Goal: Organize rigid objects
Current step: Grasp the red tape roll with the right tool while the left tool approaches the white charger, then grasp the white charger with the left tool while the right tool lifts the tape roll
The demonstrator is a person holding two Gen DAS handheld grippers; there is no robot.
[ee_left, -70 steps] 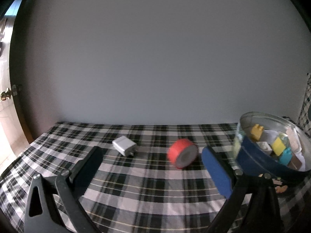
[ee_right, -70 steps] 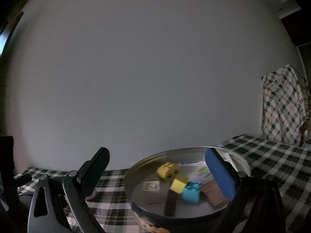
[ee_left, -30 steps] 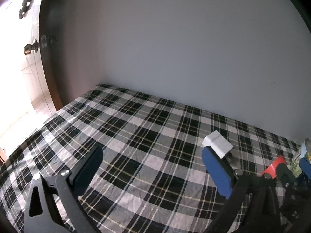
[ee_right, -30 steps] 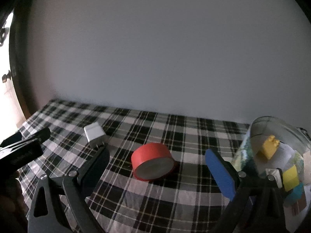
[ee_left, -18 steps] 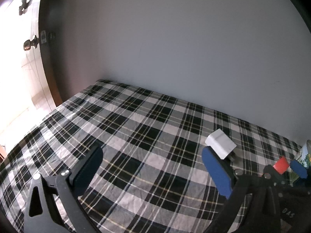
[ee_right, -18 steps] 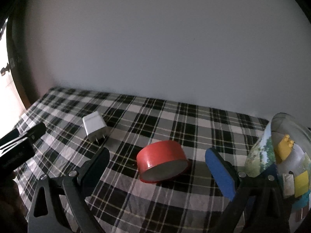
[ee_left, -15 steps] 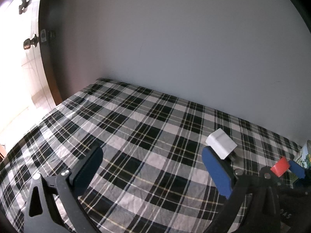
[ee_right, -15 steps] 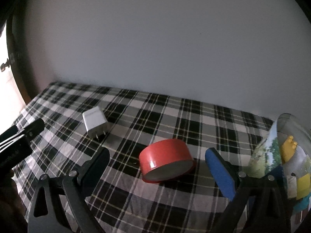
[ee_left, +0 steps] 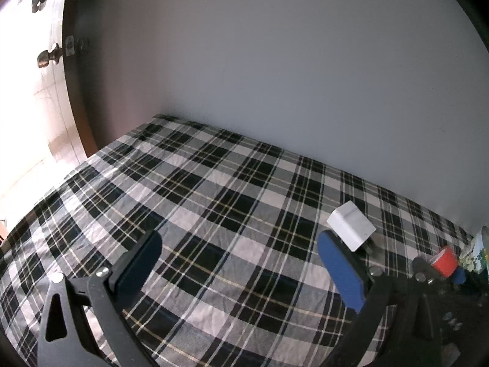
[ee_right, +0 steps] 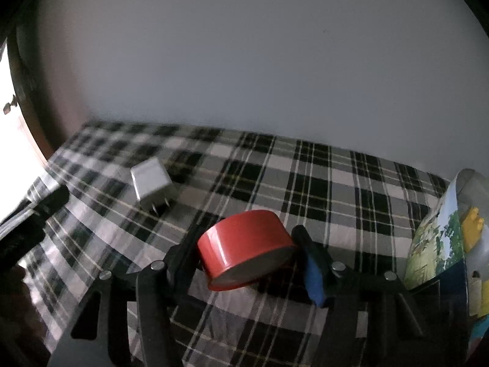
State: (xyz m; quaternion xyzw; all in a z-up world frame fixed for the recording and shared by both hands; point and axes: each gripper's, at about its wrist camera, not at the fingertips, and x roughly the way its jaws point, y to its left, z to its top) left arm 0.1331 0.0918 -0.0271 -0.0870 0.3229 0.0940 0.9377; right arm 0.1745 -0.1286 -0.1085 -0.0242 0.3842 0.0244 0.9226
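On the plaid-covered bench (ee_right: 351,183), the right claw (ee_right: 247,253) grips the red tape roll (ee_right: 244,252) near the block-filled tin (ee_right: 440,244) at right, while the left claw (ee_left: 241,263) gapes empty, the white charger (ee_right: 151,180) apparently left to collect.

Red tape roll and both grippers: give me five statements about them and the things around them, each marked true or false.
1. The right gripper is closed on the red tape roll. True.
2. The left gripper holds the white charger. False: its jaws are wide open and empty; the charger lies on the plaid cloth beyond its blue finger.
3. The charger's prongs are visible. True, in the right wrist view.
4. The tin at the right is empty. False: it holds toy bricks, including a yellow brick.
5. The tape roll is blue. False: it is red.
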